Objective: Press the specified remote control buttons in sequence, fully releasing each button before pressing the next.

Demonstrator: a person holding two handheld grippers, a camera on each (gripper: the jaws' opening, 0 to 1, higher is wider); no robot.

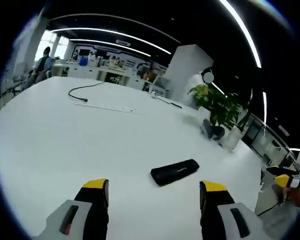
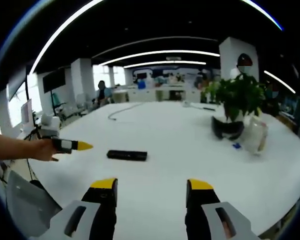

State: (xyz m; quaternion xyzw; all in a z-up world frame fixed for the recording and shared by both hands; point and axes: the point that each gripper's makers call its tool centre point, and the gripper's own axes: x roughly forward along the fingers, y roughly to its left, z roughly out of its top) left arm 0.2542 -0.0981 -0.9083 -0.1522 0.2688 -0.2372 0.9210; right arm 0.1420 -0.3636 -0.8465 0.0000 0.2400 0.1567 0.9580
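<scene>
A black remote control (image 1: 174,172) lies flat on the white table (image 1: 65,135), just beyond my left gripper (image 1: 155,192), whose yellow-tipped jaws stand wide open and hold nothing. In the right gripper view the remote (image 2: 126,155) lies ahead and to the left of my right gripper (image 2: 152,192), which is open too and a short way back from it. The left gripper (image 2: 84,146), held by a hand (image 2: 40,150), points at the remote from the left without touching it. The right gripper (image 1: 282,181) shows beyond the table's right edge.
A potted plant (image 2: 242,95), a black headset-like object (image 2: 227,127) and a clear plastic bag (image 2: 255,135) stand at the table's far right. A white power strip (image 1: 110,107) and a black cable (image 1: 85,90) lie farther back. A person (image 1: 42,62) sits at a distant desk.
</scene>
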